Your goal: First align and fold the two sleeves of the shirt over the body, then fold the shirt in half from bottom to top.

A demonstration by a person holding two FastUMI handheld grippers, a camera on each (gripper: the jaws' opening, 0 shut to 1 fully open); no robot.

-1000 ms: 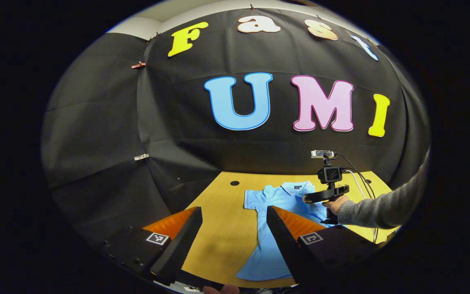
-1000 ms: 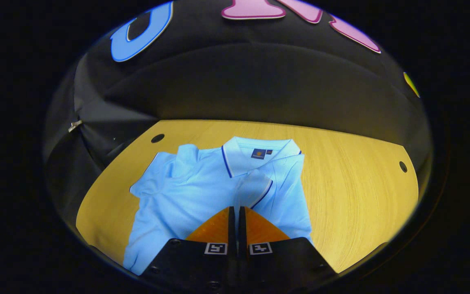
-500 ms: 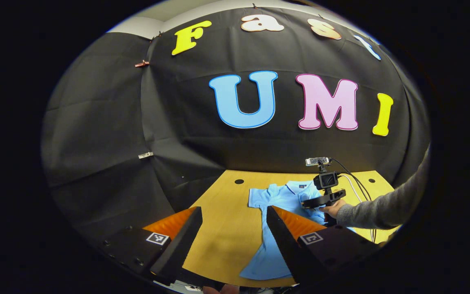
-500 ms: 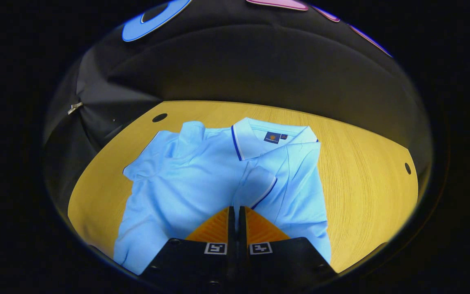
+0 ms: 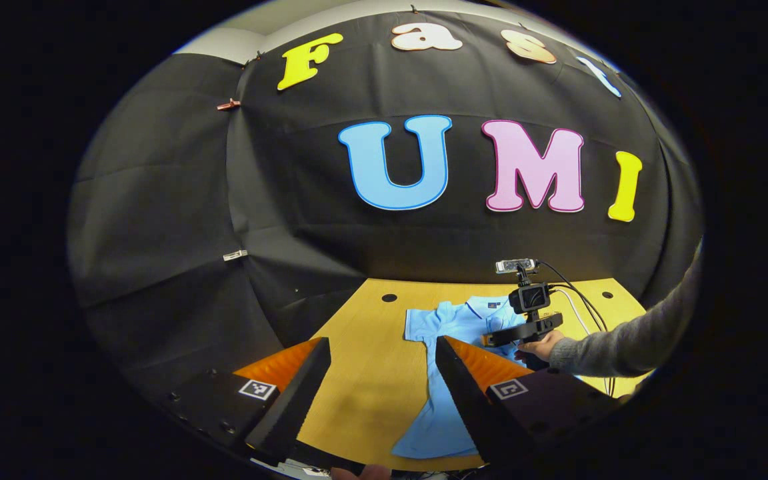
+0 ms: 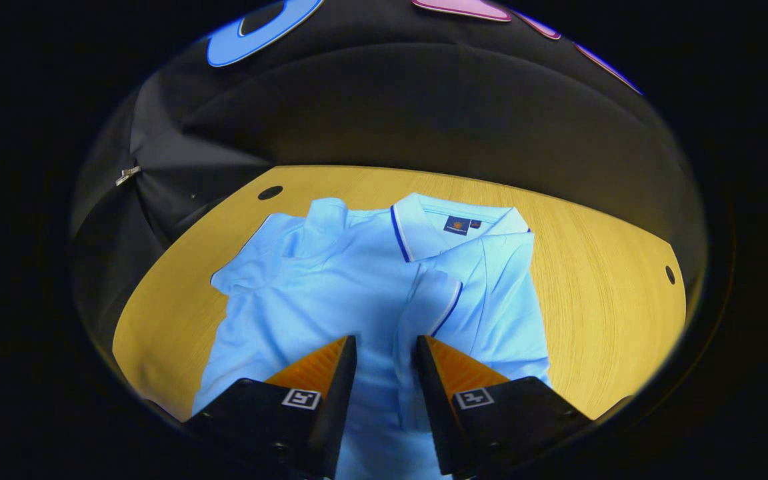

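A light blue polo shirt lies flat on the yellow wooden table, collar at the far side. Its right sleeve, edged with a dark stripe, lies folded over the body. The left sleeve still spreads outward. My right gripper hovers open over the shirt's middle, just short of the folded sleeve, nothing between its fingers. In the left gripper view, the shirt is far off, with the right gripper and a hand above it. My left gripper is open, held back near the table's front edge.
The black booth wall rises right behind the table. Round holes sit near the table's far corners. A grey sleeve reaches in from the right in the left gripper view, with cables trailing over the table's far right.
My right gripper has opened, letting go of the right sleeve, which now rests on the shirt's body. The left gripper has barely moved.
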